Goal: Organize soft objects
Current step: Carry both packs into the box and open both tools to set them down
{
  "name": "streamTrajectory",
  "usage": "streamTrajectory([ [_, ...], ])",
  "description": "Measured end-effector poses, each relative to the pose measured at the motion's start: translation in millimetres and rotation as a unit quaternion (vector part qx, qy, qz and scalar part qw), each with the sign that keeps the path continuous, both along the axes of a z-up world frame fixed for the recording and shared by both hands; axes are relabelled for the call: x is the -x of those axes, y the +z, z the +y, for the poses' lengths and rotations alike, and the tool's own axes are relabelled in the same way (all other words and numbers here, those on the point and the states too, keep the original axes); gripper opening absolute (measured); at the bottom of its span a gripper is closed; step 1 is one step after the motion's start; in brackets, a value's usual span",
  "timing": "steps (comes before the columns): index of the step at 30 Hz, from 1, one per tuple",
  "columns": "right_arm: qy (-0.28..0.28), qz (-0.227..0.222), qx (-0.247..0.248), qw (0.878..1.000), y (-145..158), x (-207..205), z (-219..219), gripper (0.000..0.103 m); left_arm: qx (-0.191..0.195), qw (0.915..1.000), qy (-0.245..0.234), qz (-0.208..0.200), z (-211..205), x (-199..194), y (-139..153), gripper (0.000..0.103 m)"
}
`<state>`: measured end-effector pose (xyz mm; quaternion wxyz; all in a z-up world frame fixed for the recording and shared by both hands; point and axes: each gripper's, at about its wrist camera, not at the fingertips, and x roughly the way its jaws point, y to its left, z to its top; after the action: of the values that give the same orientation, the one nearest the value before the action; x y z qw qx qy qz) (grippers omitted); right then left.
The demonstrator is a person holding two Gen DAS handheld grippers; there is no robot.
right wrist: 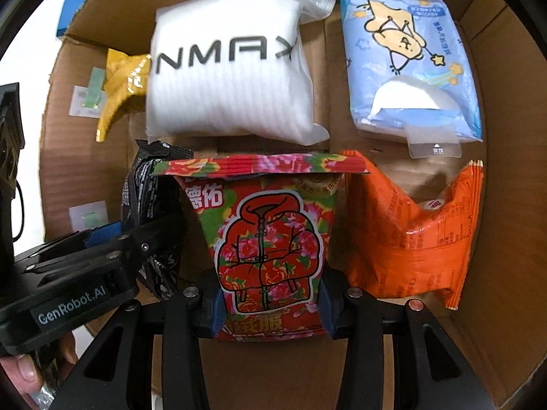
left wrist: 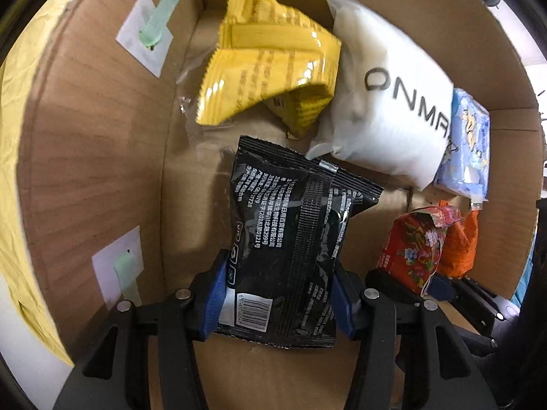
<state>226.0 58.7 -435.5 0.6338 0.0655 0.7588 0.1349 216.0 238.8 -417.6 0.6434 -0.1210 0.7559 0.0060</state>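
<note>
Two soft packs are being held inside the cardboard box [right wrist: 506,205], one in each set of tongs. The left tongs [left wrist: 277,294] are clenching the black pack [left wrist: 290,239] by its lower end, blue pads pressing in on both sides, with the barcode just above the pads; the pack is standing lengthwise over the box floor near the left wall. The right tongs [right wrist: 271,304] are gripping the red floral pack [right wrist: 270,239] the same way, at its bottom edge, with its crimped top pointing toward the far wall.

In the right wrist view, the black pack [right wrist: 154,205] is sitting just beside the floral one on the left, with the left tongs [right wrist: 112,239] reaching in from that side. An orange pack [right wrist: 417,235] is lying just to the right of the floral pack, touching it. Behind these, along the far wall, a white bag [right wrist: 232,78] printed with dark letters is lying in the middle, a light blue tissue pack [right wrist: 410,65] with a cartoon figure is resting to its right, and a yellow pack [right wrist: 119,85] is slumping to its left.

In the left wrist view, the yellow pack [left wrist: 270,58] is leaning in the far corner, with the white bag [left wrist: 386,95] pressing against it and the tissue pack [left wrist: 468,143] beyond. White labels with green tape [left wrist: 154,27] are sticking to the left wall.
</note>
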Motion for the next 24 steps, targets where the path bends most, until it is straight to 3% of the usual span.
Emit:
streamTrajectory([
  [8, 0.008, 0.012, 0.024, 1.000, -5, -5, 19, 0.047, -0.001, 0.9999, -0.006, 0.014, -6, -1, -12, 0.052],
  [11, 0.011, 0.015, 0.025, 1.000, -6, -8, 24, 0.056, -0.004, 0.9998, -0.007, 0.020, -8, -4, -12, 0.053],
  [19, 0.017, 0.008, 0.039, 0.999, 4, -12, 28, 0.066, -0.035, 0.9989, -0.031, 0.006, -27, -11, 3, 0.053],
  [22, 0.021, -0.005, 0.044, 0.999, 18, -10, 26, 0.073, -0.039, 0.9986, -0.035, -0.001, -36, -13, 14, 0.064],
  [24, 0.023, -0.019, 0.048, 0.998, 29, -9, 23, 0.079, -0.044, 0.9983, -0.035, -0.013, -42, -14, 22, 0.065],
])
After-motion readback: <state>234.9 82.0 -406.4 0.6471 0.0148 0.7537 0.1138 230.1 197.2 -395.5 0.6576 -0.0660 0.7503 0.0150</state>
